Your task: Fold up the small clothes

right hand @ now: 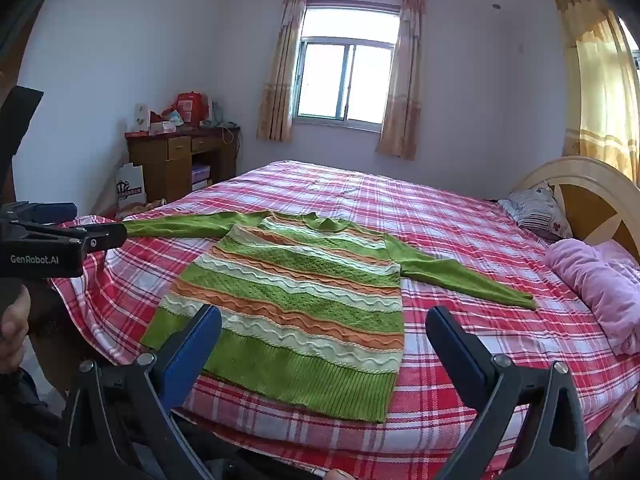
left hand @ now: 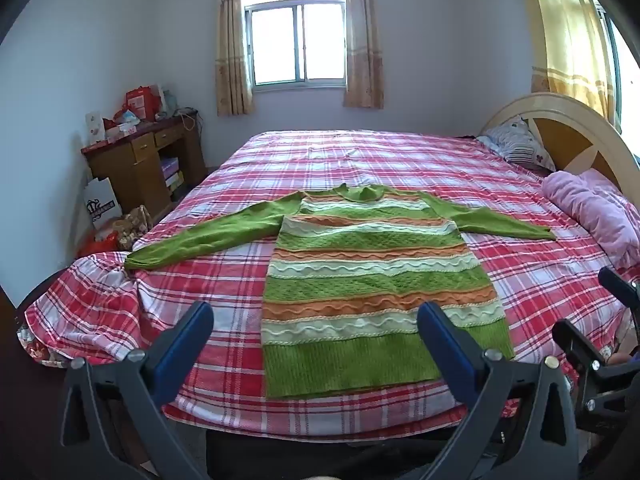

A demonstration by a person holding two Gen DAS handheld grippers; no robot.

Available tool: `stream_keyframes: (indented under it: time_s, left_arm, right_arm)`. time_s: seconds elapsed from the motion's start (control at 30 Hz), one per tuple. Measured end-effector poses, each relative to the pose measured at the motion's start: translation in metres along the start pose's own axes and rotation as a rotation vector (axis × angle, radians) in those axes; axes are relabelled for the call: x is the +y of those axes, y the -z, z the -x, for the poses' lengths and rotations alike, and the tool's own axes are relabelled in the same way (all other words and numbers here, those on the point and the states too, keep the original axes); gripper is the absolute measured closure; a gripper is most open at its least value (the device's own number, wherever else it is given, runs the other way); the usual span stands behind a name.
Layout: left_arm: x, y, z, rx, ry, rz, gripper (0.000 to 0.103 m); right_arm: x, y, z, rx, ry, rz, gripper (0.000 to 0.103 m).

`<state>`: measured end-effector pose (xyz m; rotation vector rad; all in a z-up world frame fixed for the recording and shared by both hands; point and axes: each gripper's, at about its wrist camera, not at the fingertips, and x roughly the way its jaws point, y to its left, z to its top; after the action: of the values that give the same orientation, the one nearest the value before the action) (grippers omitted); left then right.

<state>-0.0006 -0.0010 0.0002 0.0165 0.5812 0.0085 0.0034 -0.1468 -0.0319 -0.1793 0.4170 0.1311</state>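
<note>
A green, orange and white striped knit sweater (left hand: 368, 280) (right hand: 296, 300) lies flat on the red plaid bed (left hand: 400, 160) (right hand: 460, 232), hem toward me, both green sleeves spread out to the sides. My left gripper (left hand: 316, 328) stands open above the hem at the bed's near edge, nothing between its blue pads. Over the hem's right corner my right gripper (right hand: 324, 332) is open too, holding nothing. The left gripper's black body (right hand: 60, 240) shows at the left of the right wrist view, and part of the right gripper (left hand: 600, 352) at the right edge of the left wrist view.
A pink blanket (left hand: 596, 208) (right hand: 600, 280) and a patterned pillow (left hand: 516, 144) lie by the wooden headboard (right hand: 592, 196) at right. A cluttered wooden desk (left hand: 144, 160) (right hand: 180, 156) and a white bag (left hand: 102, 204) stand at far left. A person's hand (right hand: 14, 320) shows at left.
</note>
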Motion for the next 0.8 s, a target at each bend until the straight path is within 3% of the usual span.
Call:
stream_keyframes:
  time_s: [0.8]
  left_arm:
    - [0.004,0.005,-0.005,0.015,-0.003,-0.006,0.0]
  right_arm:
    - [-0.001,0.006,-0.007,0.005,-0.008,-0.015,0.001]
